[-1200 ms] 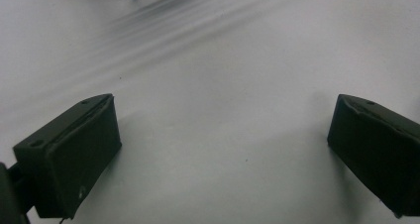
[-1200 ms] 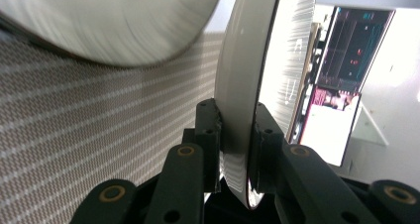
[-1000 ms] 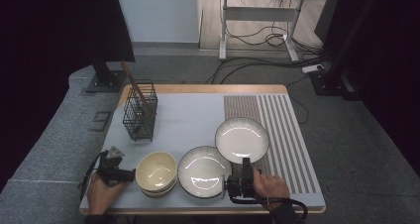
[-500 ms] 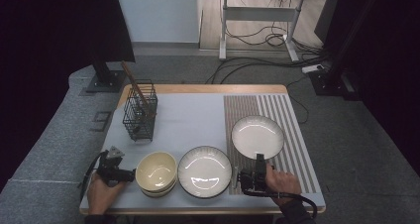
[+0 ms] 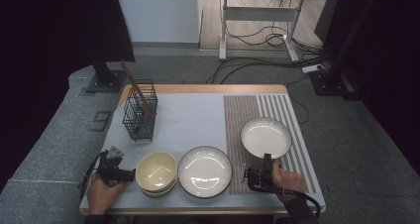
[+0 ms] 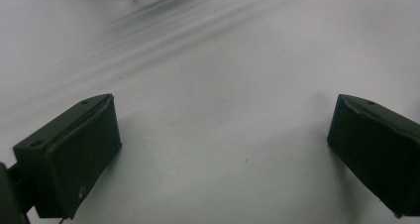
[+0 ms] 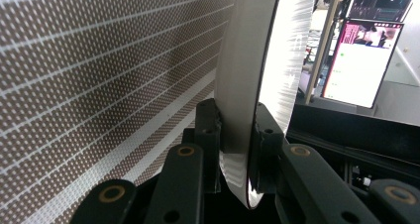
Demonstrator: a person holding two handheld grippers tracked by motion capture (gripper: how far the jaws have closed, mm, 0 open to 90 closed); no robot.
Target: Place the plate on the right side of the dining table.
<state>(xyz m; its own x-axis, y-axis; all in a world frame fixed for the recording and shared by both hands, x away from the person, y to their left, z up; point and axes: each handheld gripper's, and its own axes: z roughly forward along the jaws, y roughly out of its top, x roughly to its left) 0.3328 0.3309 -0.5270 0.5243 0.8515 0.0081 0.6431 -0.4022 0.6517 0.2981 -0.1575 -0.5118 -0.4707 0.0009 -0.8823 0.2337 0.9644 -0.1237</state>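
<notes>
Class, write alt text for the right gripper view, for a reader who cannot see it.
The right gripper has its black jaws clamped on the rim of a white plate, seen edge-on. A brown striped mat lies behind the plate at left, and a lit screen glows at right.

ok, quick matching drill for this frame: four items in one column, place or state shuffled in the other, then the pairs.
Items:
1. small white plate
2. large plate
3. cream bowls
4. wire basket

Places or states:
A. stacked, beside the left gripper
B. upright at the back left, sticks standing in it
C. rim pinched by the right gripper, over the striped mat
D. flat on the grey mat, centre front

Pairs: 1-C, 2-D, 3-A, 4-B
</notes>
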